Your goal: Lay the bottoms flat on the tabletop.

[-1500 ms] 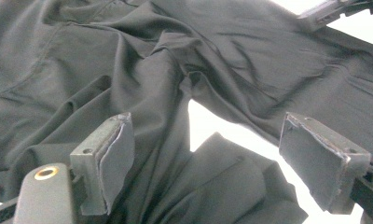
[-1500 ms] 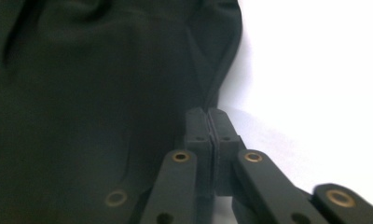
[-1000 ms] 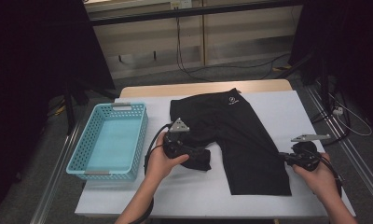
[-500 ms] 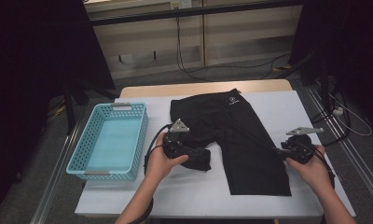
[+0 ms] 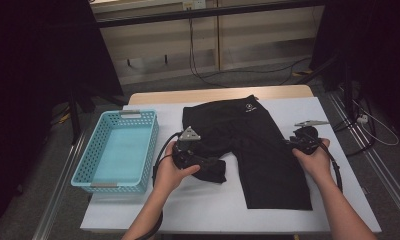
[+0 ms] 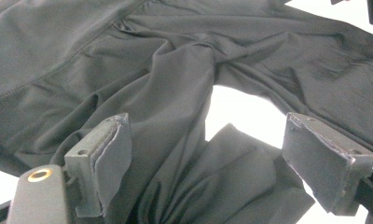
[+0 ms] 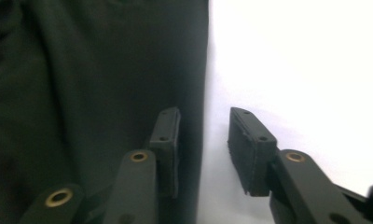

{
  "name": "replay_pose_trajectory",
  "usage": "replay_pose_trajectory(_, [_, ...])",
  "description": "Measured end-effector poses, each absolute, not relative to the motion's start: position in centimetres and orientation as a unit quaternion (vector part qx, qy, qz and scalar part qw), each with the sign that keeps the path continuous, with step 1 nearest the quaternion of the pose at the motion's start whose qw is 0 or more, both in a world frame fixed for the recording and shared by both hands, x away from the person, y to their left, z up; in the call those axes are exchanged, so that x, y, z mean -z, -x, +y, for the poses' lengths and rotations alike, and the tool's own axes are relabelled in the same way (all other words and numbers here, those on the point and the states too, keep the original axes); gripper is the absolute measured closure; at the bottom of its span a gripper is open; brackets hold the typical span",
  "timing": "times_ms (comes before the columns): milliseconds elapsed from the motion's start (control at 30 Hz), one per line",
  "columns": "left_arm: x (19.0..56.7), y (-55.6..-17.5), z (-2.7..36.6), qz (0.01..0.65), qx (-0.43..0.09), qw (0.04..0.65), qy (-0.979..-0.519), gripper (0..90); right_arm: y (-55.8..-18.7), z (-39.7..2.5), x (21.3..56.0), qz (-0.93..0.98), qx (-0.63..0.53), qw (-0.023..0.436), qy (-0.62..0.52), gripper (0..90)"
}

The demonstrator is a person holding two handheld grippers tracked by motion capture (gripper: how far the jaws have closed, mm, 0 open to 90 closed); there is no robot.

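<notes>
White table [image 5: 223, 210] bearing a pair of black shorts [image 5: 258, 150], laid flat at centre, with a blue basket [image 5: 115, 150] at its left edge (unused at this stage). Step in hand, by judgement: folding. One leg lies bunched between the wide-open jaws of the left gripper [image 6: 222, 154]; the right gripper [image 7: 203, 144], jaws part open, straddles the outer hem. The next move calls for closing on that edge.

Black shorts [image 5: 248, 145] beside blue basket [image 5: 115, 150]
</notes>
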State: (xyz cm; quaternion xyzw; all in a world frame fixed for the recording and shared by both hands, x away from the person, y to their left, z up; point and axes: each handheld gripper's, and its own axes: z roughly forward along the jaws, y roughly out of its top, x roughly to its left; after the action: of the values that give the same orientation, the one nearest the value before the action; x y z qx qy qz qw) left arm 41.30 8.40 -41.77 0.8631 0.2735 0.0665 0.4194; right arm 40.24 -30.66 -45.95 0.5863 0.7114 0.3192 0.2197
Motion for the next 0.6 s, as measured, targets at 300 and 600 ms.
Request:
replay_pose_trajectory(300, [41.7, -41.4, 9.0, 0.280, -0.071, 0.422, -0.859, 16.4, -40.1, -31.2, 45.9, 0.709, -0.338, 0.197, -0.587, 90.0])
replay_pose_trajectory(600, [41.4, -41.4, 9.2, 0.281, -0.074, 0.423, -0.858, 16.4, -38.7, -33.0, 45.8, 0.701, -0.333, 0.198, -0.599, 90.0])
